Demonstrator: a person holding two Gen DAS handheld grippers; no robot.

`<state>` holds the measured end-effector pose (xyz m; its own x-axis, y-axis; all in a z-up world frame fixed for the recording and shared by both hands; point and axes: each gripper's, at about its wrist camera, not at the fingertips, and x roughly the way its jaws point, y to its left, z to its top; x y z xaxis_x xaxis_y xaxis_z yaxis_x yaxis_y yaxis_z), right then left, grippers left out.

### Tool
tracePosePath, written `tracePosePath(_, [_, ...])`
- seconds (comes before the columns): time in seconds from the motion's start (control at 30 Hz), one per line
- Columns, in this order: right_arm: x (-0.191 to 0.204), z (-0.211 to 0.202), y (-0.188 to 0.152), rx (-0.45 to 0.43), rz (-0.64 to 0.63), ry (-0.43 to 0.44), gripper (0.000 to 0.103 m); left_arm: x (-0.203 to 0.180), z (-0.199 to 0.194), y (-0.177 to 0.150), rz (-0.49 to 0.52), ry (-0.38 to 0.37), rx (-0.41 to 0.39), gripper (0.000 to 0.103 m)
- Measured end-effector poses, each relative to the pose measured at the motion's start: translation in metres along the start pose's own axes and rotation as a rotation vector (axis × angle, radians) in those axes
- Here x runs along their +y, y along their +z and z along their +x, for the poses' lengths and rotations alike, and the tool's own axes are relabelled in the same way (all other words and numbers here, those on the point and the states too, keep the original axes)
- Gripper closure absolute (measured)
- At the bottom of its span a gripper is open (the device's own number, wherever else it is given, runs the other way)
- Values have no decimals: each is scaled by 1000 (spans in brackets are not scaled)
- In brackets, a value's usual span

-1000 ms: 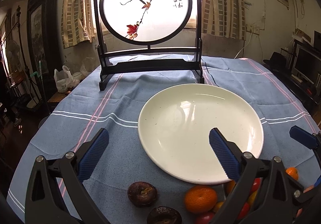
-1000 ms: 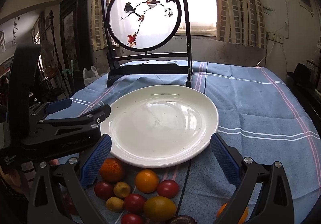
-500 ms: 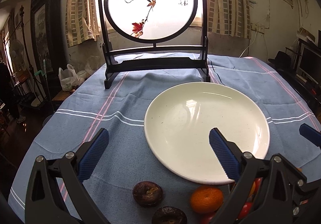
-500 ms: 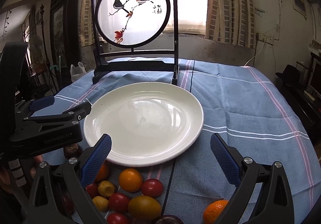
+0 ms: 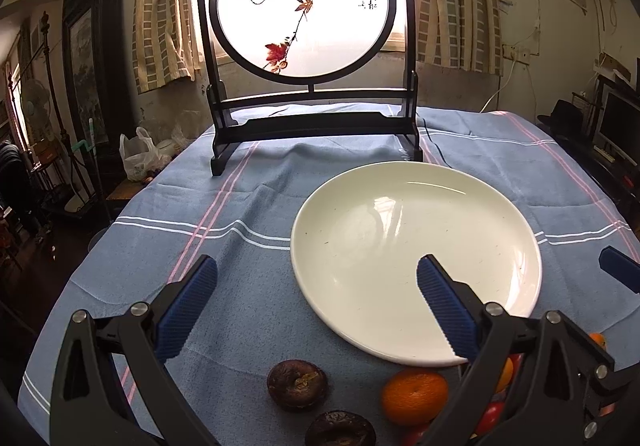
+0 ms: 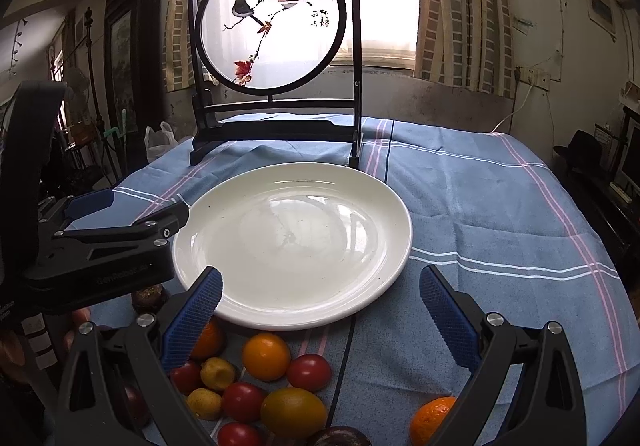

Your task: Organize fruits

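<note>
A large empty white plate (image 5: 416, 258) (image 6: 292, 242) lies on the blue cloth. In front of it lie loose fruits: two dark brown fruits (image 5: 297, 385), an orange (image 5: 414, 397), and in the right wrist view several oranges (image 6: 266, 356), red tomatoes (image 6: 309, 372) and small yellow fruits (image 6: 218, 373), with one orange (image 6: 434, 420) apart at the right. My left gripper (image 5: 316, 304) is open and empty above the cloth near the plate's left front rim; it also shows in the right wrist view (image 6: 120, 242). My right gripper (image 6: 320, 316) is open and empty above the fruit pile.
A black-framed round screen painted with birds (image 5: 308, 10) stands upright behind the plate. The blue striped cloth (image 6: 500, 214) covers the table; a thin dark cable (image 6: 344, 358) runs under the plate's front rim. Room clutter surrounds the table.
Both grippers have shifted left relative to the table, so plate and screen sit further right in the left view. Both stay open and empty. No fruit has moved.
</note>
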<state>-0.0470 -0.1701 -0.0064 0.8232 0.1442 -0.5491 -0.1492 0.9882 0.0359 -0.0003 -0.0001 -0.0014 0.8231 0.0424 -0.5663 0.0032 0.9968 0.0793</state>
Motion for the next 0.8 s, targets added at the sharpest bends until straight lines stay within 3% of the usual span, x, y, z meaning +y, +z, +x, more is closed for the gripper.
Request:
tracePosePath(0.5, [2,0,0,5,-11,13,4,3,1,-2,2,-9,2,5])
tracePosePath(0.7, [2,-15,5,16,-48,45,4,21,-27,2,-17,-106,-10,5])
tracePosePath(0.8, [-5,-34,-3,43,-94,86,4,27,-53,-13,67,-142,-10,5])
